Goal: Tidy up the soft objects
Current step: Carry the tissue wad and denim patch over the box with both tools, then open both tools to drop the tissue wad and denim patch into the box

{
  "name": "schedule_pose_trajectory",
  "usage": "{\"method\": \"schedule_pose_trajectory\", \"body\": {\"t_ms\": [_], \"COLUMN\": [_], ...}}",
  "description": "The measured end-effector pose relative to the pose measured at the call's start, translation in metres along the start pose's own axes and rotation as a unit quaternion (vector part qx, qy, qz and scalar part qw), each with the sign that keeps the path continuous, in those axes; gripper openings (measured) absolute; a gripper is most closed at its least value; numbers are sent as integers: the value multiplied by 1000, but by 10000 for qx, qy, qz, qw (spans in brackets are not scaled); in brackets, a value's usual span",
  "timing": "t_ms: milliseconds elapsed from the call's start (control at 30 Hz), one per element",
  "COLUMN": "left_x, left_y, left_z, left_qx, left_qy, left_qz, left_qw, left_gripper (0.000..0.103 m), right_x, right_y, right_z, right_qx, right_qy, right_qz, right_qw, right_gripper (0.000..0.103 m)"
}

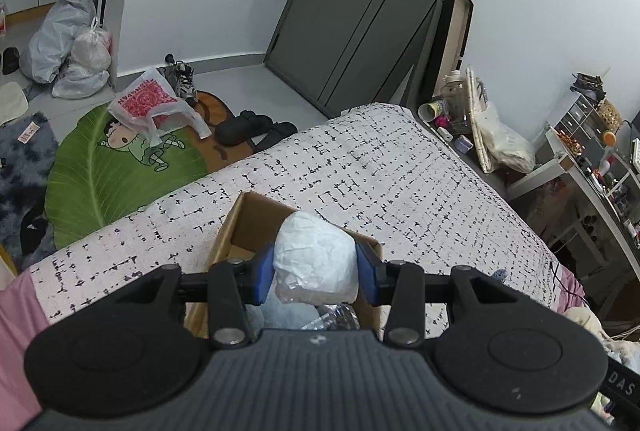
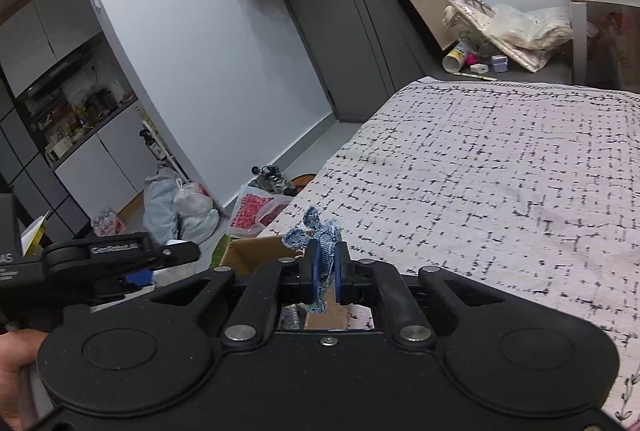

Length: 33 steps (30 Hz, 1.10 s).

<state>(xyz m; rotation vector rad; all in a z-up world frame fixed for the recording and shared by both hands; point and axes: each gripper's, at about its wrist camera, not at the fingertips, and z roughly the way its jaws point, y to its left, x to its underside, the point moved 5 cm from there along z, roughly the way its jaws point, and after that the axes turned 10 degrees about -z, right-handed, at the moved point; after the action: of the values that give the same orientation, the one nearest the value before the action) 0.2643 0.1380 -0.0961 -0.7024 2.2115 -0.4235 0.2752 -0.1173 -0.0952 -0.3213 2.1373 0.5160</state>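
My left gripper (image 1: 316,271) is shut on a crumpled white plastic bag (image 1: 316,255), its blue pads pressing both sides. It hangs over an open cardboard box (image 1: 240,227) that stands on the bed; clear plastic items lie inside the box. My right gripper (image 2: 325,267) is shut on a frayed scrap of blue denim (image 2: 316,237), which sticks up above the pads and hangs below them. The same cardboard box (image 2: 250,253) lies just ahead and below it. The left gripper's body (image 2: 120,255) shows at the left edge of the right wrist view.
The bed's white cover with black checks (image 1: 360,171) spreads ahead and to the right. On the floor lie a green leaf rug (image 1: 104,175), a red-and-white shopping bag (image 1: 148,103), shoes and tied rubbish bags (image 1: 68,43). A grey door (image 1: 360,11) and a cluttered desk (image 1: 592,159) stand beyond.
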Motion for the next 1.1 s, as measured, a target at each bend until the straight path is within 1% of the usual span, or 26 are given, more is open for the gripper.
{"method": "schedule_pose_trajectory", "body": {"t_ms": [233, 333, 367, 433, 467, 500, 567, 600, 733, 1000, 1100], "left_x": [-3, -1, 0, 1, 1, 0, -3, -5, -11, -14, -15], "left_y": [9, 14, 15, 20, 23, 26, 30, 31, 34, 37, 39], "left_z": [34, 47, 51, 58, 59, 60, 60, 60, 58, 54, 50], "left_qx": [-20, 39, 22, -30, -66, -74, -113, -134, -121, -150, -196], "left_qy": [200, 293, 316, 388, 386, 354, 310, 296, 282, 359, 326], "left_qz": [-155, -210, -217, -276, -352, -405, -465, -494, -564, -581, -592], "left_qw": [9997, 9993, 9993, 9989, 9986, 9985, 9984, 9983, 9979, 9976, 9975], "left_gripper": [42, 42, 45, 46, 48, 51, 61, 63, 65, 67, 73], "right_x": [-3, -3, -3, -3, -3, -2, -2, -1, -1, -3, -2], "right_y": [6, 9, 10, 11, 11, 11, 12, 12, 16, 22, 22], "right_z": [25, 36, 40, 47, 51, 55, 63, 66, 79, 102, 107], "right_qx": [-35, -74, -85, -109, -122, -130, -150, -165, -220, -319, -356], "right_qy": [59, 80, 102, 134, 148, 166, 198, 212, 228, 222, 265], "right_qz": [26, 13, 4, 7, 23, 42, 88, 116, 231, 483, 579], "right_qw": [10000, 9999, 9999, 9998, 9998, 9998, 9997, 9996, 9992, 9981, 9973], "right_gripper": [7, 7, 7, 7, 7, 7, 7, 7, 7, 7, 7]}}
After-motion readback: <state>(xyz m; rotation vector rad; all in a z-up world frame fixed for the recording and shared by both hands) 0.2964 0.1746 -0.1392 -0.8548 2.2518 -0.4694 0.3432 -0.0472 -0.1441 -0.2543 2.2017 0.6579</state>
